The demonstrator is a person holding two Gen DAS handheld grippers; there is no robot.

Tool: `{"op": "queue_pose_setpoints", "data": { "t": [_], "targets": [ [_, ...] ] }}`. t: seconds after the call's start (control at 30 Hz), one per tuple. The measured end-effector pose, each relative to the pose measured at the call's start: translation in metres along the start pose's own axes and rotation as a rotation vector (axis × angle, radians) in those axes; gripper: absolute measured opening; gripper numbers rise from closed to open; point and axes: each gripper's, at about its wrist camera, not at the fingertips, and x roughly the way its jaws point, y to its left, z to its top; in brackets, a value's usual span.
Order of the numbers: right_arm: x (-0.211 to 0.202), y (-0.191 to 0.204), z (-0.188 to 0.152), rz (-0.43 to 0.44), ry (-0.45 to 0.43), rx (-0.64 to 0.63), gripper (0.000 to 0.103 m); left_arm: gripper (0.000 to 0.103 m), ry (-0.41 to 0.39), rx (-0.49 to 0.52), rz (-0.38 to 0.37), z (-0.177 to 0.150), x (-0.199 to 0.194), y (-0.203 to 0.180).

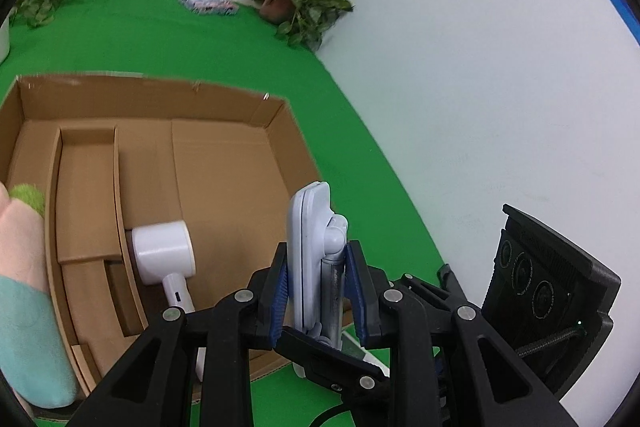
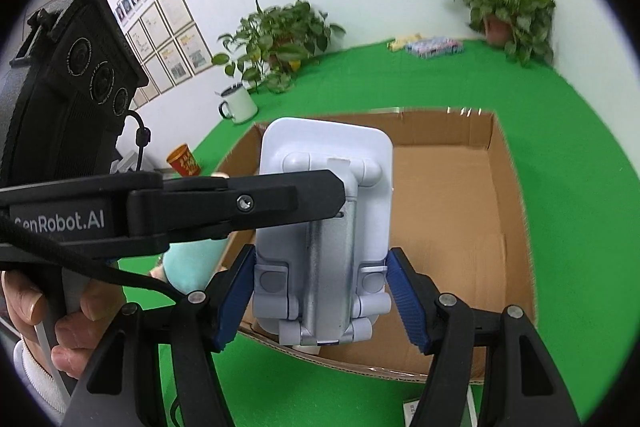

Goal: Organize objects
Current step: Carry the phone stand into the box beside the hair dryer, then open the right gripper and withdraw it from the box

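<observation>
Two hand-held grippers on one phone stand (image 2: 324, 227): left hand-held gripper (image 1: 316, 291) clamped on stem, right hand-held gripper (image 2: 320, 291) apart around base; long axis upright, cardboard box (image 2: 460, 227) just beyond.

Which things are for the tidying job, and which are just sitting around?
For the job: phone stand pinched by the left gripper, cardboard box, hair dryer, plush toy.
Just around: potted plants, mug, red cup.

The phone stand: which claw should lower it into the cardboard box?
Left. The left claw is clamped on the phone stand above the cardboard box. The right claw looks open, its pads beside the stand's base without gripping.
</observation>
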Motion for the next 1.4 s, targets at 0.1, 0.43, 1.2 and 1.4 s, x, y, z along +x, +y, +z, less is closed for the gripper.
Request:
{"op": "queue_pose_setpoints", "data": {
  "t": [0.1, 0.43, 1.2, 1.4],
  "targets": [
    [0.018, -0.01, -0.01, 0.014, 0.053, 0.02, 0.064, 0.024, 0.042, -0.037, 0.01, -0.008, 0.021, 0.019],
    [0.063, -0.036, -0.029, 0.035, 0.212, 0.086, 0.064, 0.024, 0.149, -0.174, 0.026, -0.027, 0.074, 0.071],
    [0.069, -0.048, -0.026, -0.05, 0.319, 0.112, 0.061, 0.03, 0.006, -0.024, 0.314, -0.053, -0.013, 0.068],
    [0.097, -0.047, -0.033, -0.09, 0.381, 0.092, 0.053, 0.03, 0.042, -0.026, 0.371, -0.077, 0.0, 0.091]
  ]
}}
